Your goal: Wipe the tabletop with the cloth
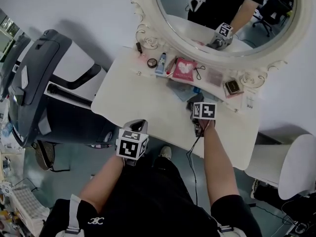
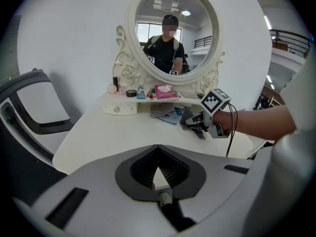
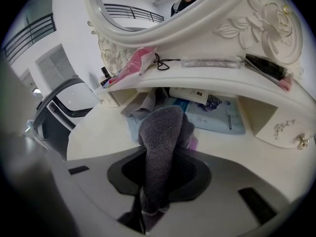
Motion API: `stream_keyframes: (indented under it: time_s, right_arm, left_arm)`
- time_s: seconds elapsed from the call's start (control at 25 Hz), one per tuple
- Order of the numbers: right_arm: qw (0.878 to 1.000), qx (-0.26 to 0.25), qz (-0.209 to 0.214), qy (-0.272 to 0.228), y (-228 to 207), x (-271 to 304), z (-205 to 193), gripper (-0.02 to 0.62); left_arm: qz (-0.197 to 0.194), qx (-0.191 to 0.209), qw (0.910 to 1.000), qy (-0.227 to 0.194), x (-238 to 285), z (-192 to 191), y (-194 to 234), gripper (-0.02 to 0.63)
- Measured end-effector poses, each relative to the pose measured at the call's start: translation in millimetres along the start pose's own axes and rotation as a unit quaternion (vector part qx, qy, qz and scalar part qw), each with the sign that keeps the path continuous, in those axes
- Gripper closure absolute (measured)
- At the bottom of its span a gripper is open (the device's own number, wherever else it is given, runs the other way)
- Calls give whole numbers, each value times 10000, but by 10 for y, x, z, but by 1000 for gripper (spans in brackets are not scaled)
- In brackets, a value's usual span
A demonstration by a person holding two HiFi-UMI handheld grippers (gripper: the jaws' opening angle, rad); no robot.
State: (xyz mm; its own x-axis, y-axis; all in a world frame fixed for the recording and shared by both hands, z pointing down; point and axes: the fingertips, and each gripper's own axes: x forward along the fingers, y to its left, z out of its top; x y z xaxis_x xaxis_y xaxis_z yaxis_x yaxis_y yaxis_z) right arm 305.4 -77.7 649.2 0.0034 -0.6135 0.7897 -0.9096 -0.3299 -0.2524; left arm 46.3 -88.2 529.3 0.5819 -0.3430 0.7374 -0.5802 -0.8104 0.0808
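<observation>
The right tool (image 3: 160, 157) is clamped on the grey fleece cloth (image 3: 163, 132), which lies bunched on the white desk (image 1: 143, 98) in front of the mirror (image 1: 222, 14). Beyond it, toward the mirror, is a blue packet (image 3: 219, 115) whose print is too small to read. The left tool (image 2: 158, 154) has its jaws together on nothing, at the desk edge farthest from the mirror.

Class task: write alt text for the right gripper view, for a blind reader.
The right gripper is shut on a grey cloth over the white tabletop. Behind it, blue packets lie under a shelf.
</observation>
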Motion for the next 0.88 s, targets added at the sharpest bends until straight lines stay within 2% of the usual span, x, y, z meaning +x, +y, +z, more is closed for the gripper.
stream_keyframes:
  time_s: [0.08,0.36,0.64,0.88]
  right_arm:
    - [10000,14,27,-43,-11,33,50,502]
    - [9996,85,122,-253,-9,31,74,502]
    - [9996,191,-26,-199,52,-32,-40,502]
    - [9980,499,-319,-236,307,-112,-277,502]
  left_arm:
    - [6,-104,9999,-18,23,35,23,606]
    - [-40,-101,9999,35,87,79,51,606]
    - [-434,111,9990,-14,174,169,40,606]
    - [-789,196,9966,-136,155,219,309,606]
